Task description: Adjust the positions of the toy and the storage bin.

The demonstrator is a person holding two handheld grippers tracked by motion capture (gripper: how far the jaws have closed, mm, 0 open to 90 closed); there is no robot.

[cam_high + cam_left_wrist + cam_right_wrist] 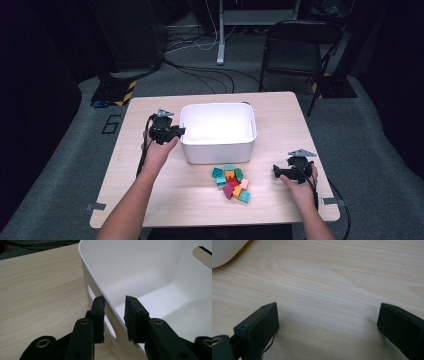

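Step in hand: steadying the white bin. Left gripper straddles the bin's left wall, one jaw outside by the handle slot, one inside; jaws drawn in as far as the wall allows, so I read it as clamped on the rim. Right gripper rests low over bare table, jaws wide apart, nothing between them. Pile of coloured blocks lies just in front of the bin, between the two hands (nearer the right one). Bin interior looks bare. Next move, as I judge it: right gripper goes to the pile, closes on one block, lifts it over the near wall.
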